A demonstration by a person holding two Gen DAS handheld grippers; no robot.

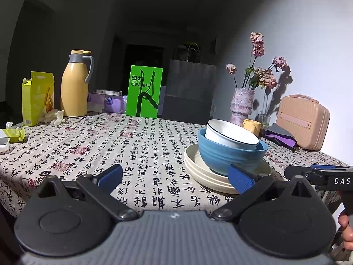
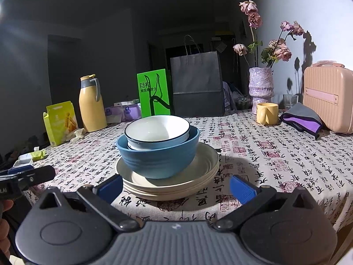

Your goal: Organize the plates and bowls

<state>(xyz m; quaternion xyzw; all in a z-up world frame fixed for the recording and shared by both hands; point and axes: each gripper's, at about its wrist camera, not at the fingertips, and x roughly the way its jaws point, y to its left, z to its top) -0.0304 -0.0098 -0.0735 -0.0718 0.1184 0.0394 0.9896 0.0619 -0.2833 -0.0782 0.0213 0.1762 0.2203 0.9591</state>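
On the bench point(image 2: 275, 161), the left hand-held gripper point(image 1: 174, 178) hovers with its blue pads wide apart, holding nothing. Just right of it sits the stack: cream plates point(image 2: 167, 185) carrying a blue bowl point(image 2: 158, 159), with a white bowl point(image 2: 156, 130) (dark-rimmed) nested inside. The right hand-held gripper point(image 2: 176, 187) faces that stack, jaws spread and empty. Behind, a yellow mug point(image 2: 267, 113) stands near a vase point(image 2: 261, 88).

left claw point(image 1: 174, 176) spread, right claw point(image 2: 176, 186) spread
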